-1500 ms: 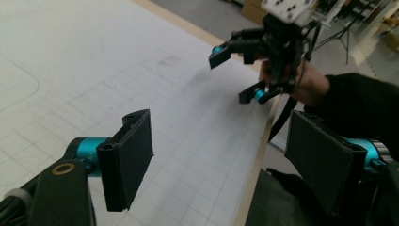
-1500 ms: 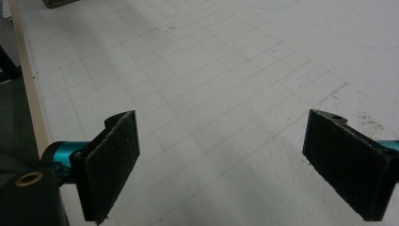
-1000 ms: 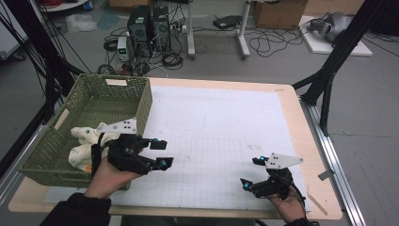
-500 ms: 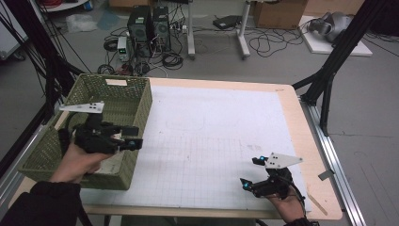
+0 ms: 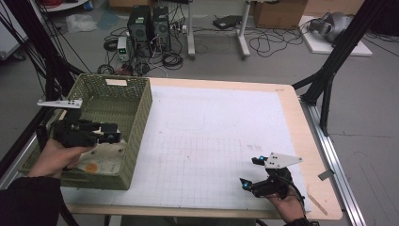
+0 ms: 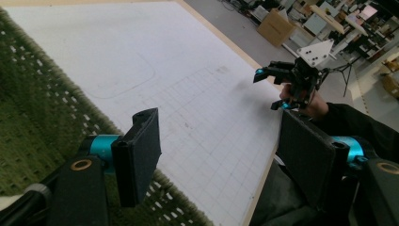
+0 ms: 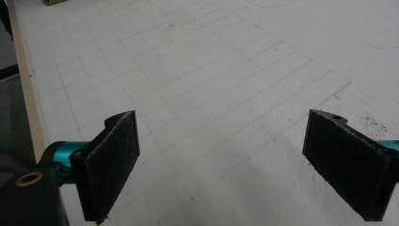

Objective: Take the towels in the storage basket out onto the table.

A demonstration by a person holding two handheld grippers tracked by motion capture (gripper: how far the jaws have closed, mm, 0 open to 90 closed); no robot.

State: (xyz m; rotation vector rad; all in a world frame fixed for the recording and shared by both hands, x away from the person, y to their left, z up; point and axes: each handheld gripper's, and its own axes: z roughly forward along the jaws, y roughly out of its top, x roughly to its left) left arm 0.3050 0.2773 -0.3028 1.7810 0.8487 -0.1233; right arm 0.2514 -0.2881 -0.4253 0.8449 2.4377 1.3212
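The left gripper (image 5: 109, 136) hangs over the green woven basket (image 5: 141, 110), inside its near half, with the jaws spread wide and nothing between the pads. In the left gripper view the pads (image 6: 141, 155) stand apart with the basket's weave below and behind them and the white gridded mat (image 6: 155, 61) ahead. The log-free evidence of the frames gives a released gripper; its jaws have just been closing slightly, with no thing between them.

Directly beneath and just behind this gripper, on the basket floor, lies a pale cloth-like item with an orange spot (image 5: 101, 162); whether the gripper touches it cannot be told.

The right gripper (image 5: 249, 172) rests low at the near right part of the surface (image 5: 301, 117), well apart from the basket. Its jaws are released: in the right gripper view both pads (image 7: 110, 160) stand wide over bare gridded mat, holding nothing. The right hand (image 5: 287, 205) grips its body from behind.
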